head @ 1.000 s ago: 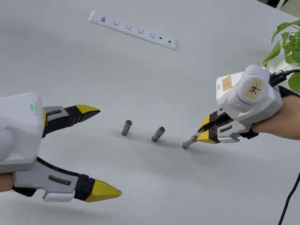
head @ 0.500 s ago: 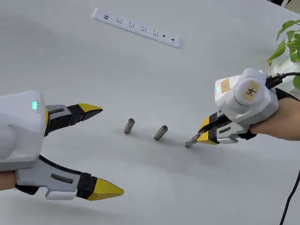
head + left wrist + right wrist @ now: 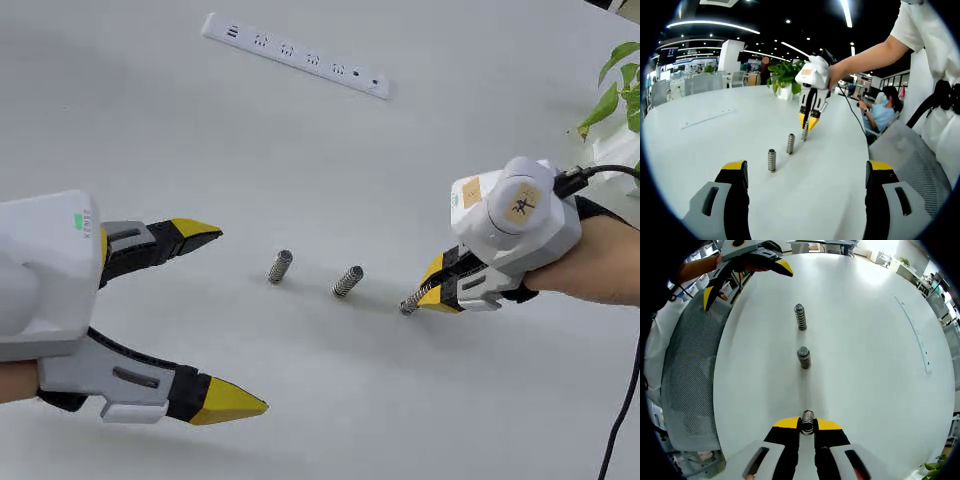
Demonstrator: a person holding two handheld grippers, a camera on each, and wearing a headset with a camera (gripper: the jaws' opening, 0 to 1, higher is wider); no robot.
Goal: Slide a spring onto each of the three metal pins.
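Observation:
Two pins with springs on them stand on the white table, one at the left (image 3: 280, 266) (image 3: 772, 160) (image 3: 800, 316) and one in the middle (image 3: 347, 281) (image 3: 790, 143) (image 3: 803, 357). A third spring (image 3: 412, 300) (image 3: 804, 132) (image 3: 807, 422) is held at the right, its lower end at the table. My right gripper (image 3: 434, 292) (image 3: 807, 424) is shut on this third spring. My left gripper (image 3: 222, 320) (image 3: 805, 172) is open at the near left, with nothing between its jaws, well short of the left pin.
A white power strip (image 3: 293, 55) (image 3: 912, 330) lies at the far side of the table. A green plant (image 3: 620, 95) (image 3: 785, 75) stands at the right edge. A black cable (image 3: 620, 420) hangs from the right gripper. A mesh chair (image 3: 687, 375) stands beside the table.
The head view has shifted slightly. My right gripper has tilted a little more upright with the spring. The left gripper and the two standing springs have kept their places.

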